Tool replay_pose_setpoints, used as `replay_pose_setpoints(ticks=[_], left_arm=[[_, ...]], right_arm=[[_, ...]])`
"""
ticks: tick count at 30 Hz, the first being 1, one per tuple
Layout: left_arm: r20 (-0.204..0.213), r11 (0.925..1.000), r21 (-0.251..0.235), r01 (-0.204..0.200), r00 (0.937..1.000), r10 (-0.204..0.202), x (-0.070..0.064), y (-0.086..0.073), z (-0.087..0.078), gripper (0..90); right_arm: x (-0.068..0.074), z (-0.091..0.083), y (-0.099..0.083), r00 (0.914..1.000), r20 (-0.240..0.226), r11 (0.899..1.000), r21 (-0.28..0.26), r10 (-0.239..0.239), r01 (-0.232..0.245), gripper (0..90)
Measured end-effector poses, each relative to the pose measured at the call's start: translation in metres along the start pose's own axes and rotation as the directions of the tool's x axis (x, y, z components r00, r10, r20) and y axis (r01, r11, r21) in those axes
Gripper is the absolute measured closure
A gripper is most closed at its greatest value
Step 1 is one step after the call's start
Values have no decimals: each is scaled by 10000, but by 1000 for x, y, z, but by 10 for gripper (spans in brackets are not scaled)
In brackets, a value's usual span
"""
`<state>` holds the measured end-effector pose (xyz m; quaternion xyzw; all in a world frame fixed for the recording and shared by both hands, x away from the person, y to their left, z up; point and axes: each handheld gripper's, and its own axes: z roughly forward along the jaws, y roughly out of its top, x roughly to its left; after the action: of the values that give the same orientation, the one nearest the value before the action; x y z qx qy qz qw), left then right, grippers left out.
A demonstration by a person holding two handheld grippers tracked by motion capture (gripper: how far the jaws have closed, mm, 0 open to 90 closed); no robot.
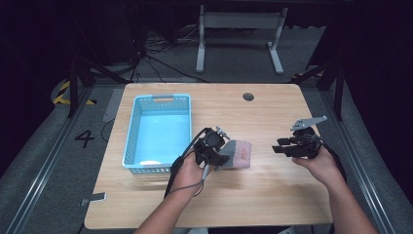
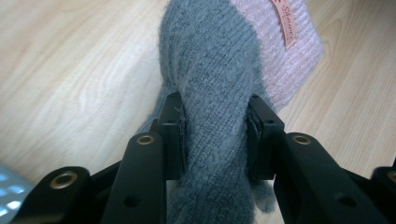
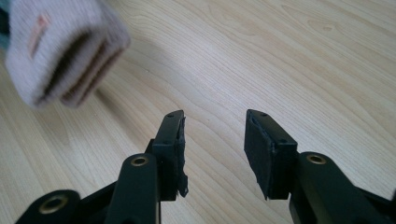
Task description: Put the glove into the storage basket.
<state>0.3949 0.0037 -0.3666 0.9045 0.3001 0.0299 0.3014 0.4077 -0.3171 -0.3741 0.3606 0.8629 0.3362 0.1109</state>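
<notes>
Left gripper view: the grey-and-pink sock (image 2: 219, 93) is pinched between the 2 jaws of the left gripper (image 2: 214, 135), just right of the blue basket (image 1: 158, 131). The right gripper (image 3: 214, 140) is held open, empty, right of the sock.

High view looks down over the table (image 1: 272, 195); both gripper views sit close above its wood.

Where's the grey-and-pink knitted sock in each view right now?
High view: knitted sock at table centre, right of the blue basket, at the left gripper.
Left gripper view: grey part clamped between the jaws.
Right gripper view: pink cuff upper left.
Shared landmark: its orange label.
</notes>
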Motion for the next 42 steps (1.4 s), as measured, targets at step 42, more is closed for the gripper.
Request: replay_pose_setpoints(ticks=[42], left_arm=[[-919, 9903, -878, 1075, 9890, -1155, 126, -33, -96, 644]], right_arm=[[-1, 8, 0, 9999, -76, 9998, 141, 153, -152, 578]])
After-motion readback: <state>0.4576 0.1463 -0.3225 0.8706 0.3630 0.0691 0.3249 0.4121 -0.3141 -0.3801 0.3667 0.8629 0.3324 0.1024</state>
